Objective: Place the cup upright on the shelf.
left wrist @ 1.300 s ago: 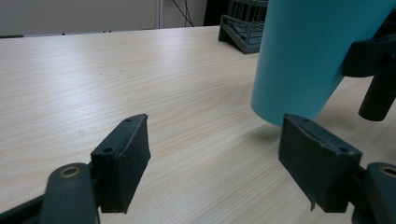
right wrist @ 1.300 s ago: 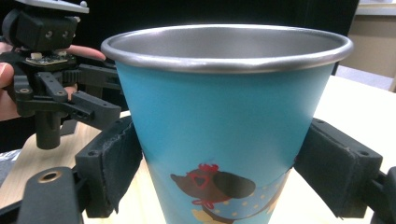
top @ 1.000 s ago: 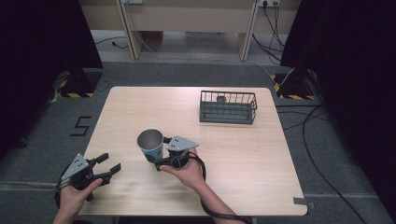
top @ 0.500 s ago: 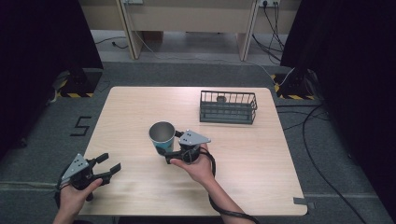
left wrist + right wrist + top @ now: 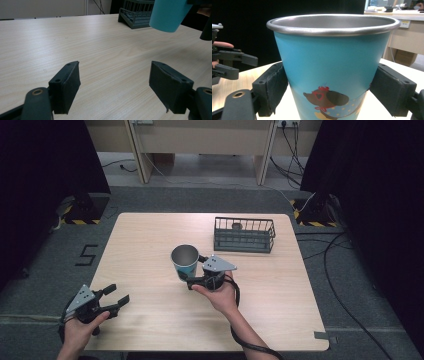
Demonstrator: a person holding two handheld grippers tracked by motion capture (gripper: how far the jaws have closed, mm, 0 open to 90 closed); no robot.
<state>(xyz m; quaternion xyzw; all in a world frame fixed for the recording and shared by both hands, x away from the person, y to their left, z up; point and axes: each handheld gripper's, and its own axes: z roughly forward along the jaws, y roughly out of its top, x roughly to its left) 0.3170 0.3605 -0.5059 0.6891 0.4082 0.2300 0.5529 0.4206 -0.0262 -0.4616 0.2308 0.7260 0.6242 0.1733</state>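
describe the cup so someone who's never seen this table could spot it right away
Start at the pale wooden table and look near its middle, in front of the dark wire basket. There the right tongs clamp an upright cup, lifted off the table. It is the one bright turquoise thing, with a bare metal rim and inside and a cartoon print low on its side.

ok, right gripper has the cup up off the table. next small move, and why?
Probably carry the cup on toward the wire basket. The right gripper clamps it upright, clear of the table; the basket lies farther back to the right, and the left gripper rests open, away.
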